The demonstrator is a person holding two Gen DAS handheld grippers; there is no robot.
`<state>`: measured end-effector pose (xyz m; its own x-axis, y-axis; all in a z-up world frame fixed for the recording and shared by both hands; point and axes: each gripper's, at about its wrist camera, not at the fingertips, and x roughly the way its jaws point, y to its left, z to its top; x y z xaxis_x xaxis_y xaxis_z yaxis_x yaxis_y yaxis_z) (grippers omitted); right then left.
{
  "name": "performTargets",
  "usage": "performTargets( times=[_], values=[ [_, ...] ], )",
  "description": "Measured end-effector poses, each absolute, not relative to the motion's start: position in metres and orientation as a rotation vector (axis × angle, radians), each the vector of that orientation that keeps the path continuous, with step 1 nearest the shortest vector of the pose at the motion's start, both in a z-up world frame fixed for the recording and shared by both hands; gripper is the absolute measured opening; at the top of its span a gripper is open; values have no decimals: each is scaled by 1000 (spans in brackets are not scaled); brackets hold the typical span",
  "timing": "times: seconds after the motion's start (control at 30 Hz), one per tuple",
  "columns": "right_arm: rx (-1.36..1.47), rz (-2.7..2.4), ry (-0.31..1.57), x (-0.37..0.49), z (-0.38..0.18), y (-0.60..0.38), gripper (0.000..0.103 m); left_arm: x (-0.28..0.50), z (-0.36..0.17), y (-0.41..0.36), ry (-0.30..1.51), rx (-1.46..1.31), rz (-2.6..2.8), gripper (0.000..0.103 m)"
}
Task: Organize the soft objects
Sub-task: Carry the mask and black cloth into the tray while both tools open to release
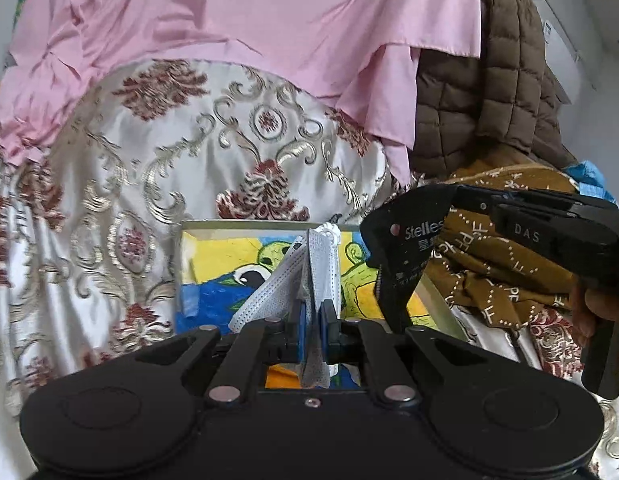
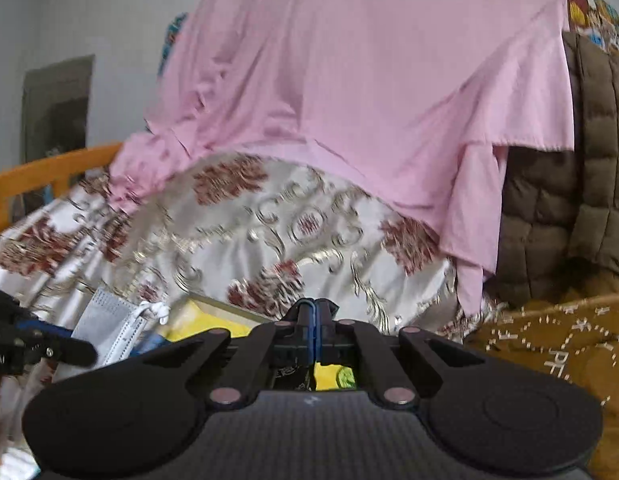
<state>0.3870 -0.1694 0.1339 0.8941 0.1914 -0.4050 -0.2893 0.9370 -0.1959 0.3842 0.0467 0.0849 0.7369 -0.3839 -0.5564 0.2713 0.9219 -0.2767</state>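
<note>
My left gripper is shut on a stack of white face masks, holding them upright over a box with a yellow, blue and green drawing inside. The masks also show in the right wrist view, at the lower left, with the left gripper's fingers on them. My right gripper is shut with nothing visible between its pads; it sits over the box's right side. Its body crosses the right of the left wrist view.
A silver and red brocade cover spreads over the bed. A pink sheet hangs behind it. A brown quilted jacket and a mustard patterned cloth lie at the right. A wooden bed rail is at the left.
</note>
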Motion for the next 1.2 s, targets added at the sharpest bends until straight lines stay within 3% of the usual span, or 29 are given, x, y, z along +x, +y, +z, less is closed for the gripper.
performTargets(
  times=[0.47,0.77,0.9,1.07,1.2],
  values=[
    [-283,241,599,416,61,-184,1,439,3,14,764,-251,-390,8],
    [-296,267,672,413,39,-190,2,444,-8,-1,804,-219,-400,14],
    [-299,262,671,408,35,-191,26,440,-4,-4,799,-213,-387,22],
    [-289,259,653,397,42,-193,46,431,7,0,786,-229,-361,35],
    [-273,246,620,385,56,-197,60,417,27,7,742,-221,-331,59]
  ],
)
